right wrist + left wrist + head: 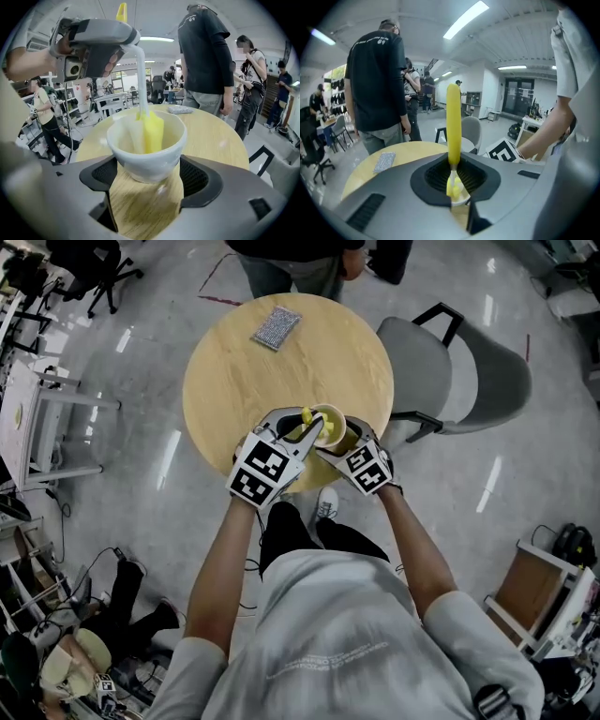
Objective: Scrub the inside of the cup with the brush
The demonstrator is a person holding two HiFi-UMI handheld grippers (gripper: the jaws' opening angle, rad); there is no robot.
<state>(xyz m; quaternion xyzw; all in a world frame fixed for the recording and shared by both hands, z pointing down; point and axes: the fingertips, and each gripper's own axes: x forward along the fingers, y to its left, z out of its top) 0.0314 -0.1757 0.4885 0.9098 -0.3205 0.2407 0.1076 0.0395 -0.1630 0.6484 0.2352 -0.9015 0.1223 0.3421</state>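
Observation:
A white cup (330, 424) stands at the near edge of the round wooden table (234, 381). My right gripper (343, 444) is shut on the cup (146, 152), one jaw on each side of its wall. A brush with a yellow handle (453, 123) stands upright, and my left gripper (453, 177) is shut on it. The brush's white neck runs down into the cup, where the yellow brush head (151, 132) rests against the inner wall. From the right gripper view, the left gripper (96, 44) hangs above the cup's left rim.
A grey scrubbing pad (276, 327) lies on the table's far side. A person in a dark shirt (204, 56) stands just beyond the far edge. A grey chair (459, 381) sits at the table's right. Desks and cables crowd the left.

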